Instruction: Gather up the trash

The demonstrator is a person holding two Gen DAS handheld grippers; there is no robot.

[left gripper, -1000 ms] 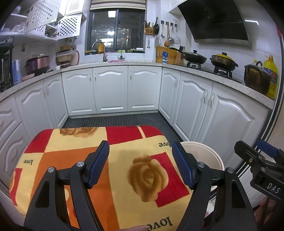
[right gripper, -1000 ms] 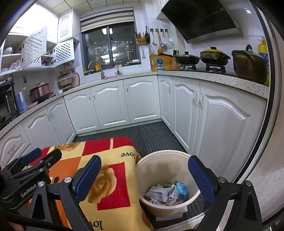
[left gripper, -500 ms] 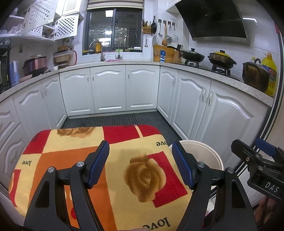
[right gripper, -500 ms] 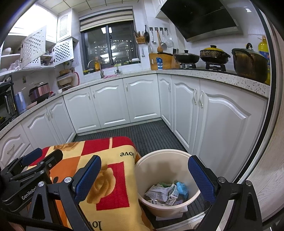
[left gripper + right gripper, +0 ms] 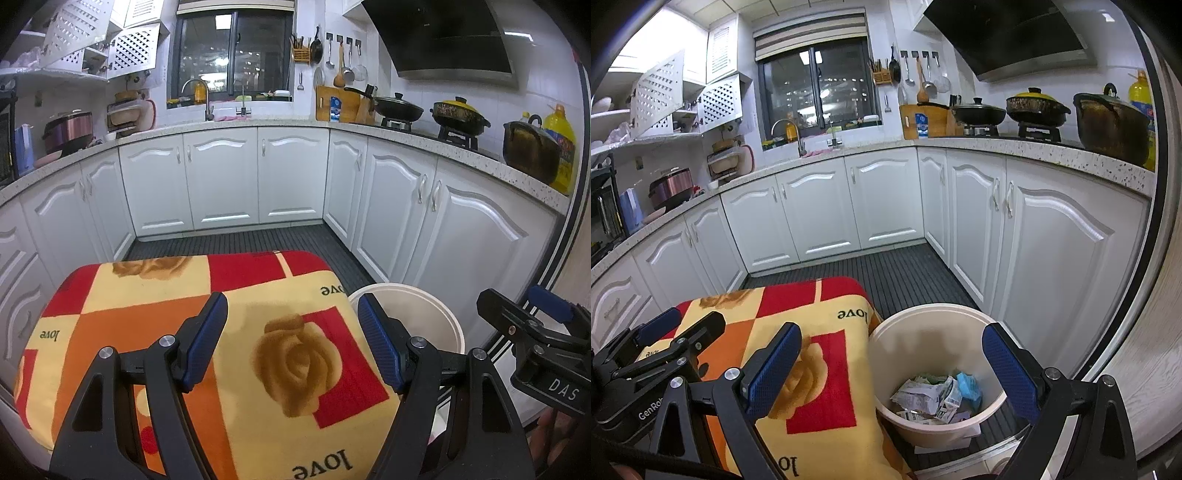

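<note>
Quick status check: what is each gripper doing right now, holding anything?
Left gripper: open, holding nothing, above the blanket.
Right gripper: open, holding nothing, above the bucket with the trash.

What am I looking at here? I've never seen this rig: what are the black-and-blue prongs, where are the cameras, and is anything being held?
No robot: a person holds one pair of tongs in each hand, each with a fisheye camera looking along its blue-padded fingers. The left view shows the left tongs open above a rose-patterned blanket covering a surface with nothing on it. The right view shows the right tongs open above a cream bucket on the floor beside the blanket, holding crumpled paper trash. Neither pair holds anything. Each pair appears at the edge of the other's view.
</note>
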